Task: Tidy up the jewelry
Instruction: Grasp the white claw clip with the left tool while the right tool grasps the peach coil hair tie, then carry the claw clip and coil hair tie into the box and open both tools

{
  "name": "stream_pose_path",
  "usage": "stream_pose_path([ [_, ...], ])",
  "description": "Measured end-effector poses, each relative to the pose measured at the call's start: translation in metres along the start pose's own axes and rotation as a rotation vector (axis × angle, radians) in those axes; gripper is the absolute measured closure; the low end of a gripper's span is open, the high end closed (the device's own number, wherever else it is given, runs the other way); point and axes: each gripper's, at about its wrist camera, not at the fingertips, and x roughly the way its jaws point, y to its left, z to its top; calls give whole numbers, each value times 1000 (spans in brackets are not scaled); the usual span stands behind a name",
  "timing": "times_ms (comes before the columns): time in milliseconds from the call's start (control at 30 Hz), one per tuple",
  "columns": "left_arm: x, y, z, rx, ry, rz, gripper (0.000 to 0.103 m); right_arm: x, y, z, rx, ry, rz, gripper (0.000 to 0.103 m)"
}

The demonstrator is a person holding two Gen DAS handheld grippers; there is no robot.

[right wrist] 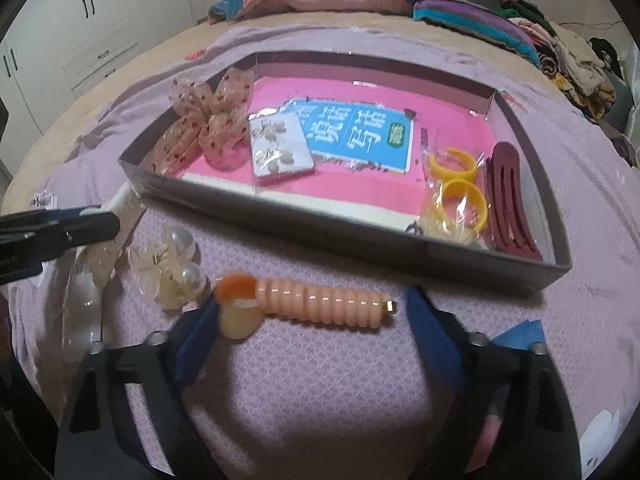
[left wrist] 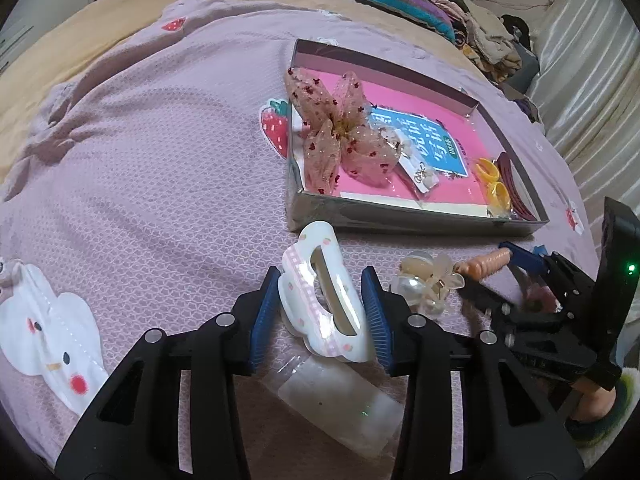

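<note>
A white cloud-shaped hair claw [left wrist: 320, 300] with pink checked trim sits between the blue pads of my left gripper [left wrist: 320, 276], which is shut on it just above the lilac bedspread. A peach ribbed hair clip [right wrist: 320, 304] with an orange pom end lies flat on the bedspread. My right gripper [right wrist: 314, 300] straddles it, open; its left pad is close to the pom end and its right pad is clear of the gold tip. The grey tray [right wrist: 360, 244] lies just beyond both grippers. The right gripper [left wrist: 532, 280] also shows in the left wrist view.
The tray [left wrist: 400, 224] holds a pink book, a sheer dotted bow [right wrist: 208, 124], an earring card [right wrist: 280, 148], yellow rings [right wrist: 460, 196] and a maroon clip [right wrist: 510, 204]. A pearl flower clip [right wrist: 172, 272] and a clear plastic packet [left wrist: 340, 400] lie on the bedspread. Folded clothes are piled at the back.
</note>
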Motion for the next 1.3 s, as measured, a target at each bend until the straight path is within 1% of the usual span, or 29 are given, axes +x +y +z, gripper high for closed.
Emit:
stream_pose_path([
  [33,-1,-1,0,2,0,4,70,-1,-2,0,5,-9,-4,31],
  [100,-2,-2,0,1,-5,9,70,-3,-8,0,25,-16,20,32],
  [267,-8,1,-5,-22,-15,4,71,-15,-14,-5,21,-27,16,33],
  [333,-12,1,-6,-22,-18,6,71,-25,-20,-9,32,-38,13,33],
  [467,-26,-2,-4,-25,-49,4,73,-49,-30,-15,54,-70,9,33],
  [833,-68,-41,8,41,-142,-20,73,-122,-62,-15,97,-222,-31,33],
  [1000,-82,-57,14,66,-176,-38,73,-149,-77,-16,110,-274,-59,33],
  [1133,-90,-67,20,85,-196,-44,73,-166,-88,-16,117,-301,-76,33],
  [1300,-95,-77,32,106,-214,-49,73,-178,-99,-11,122,-317,-91,33],
])
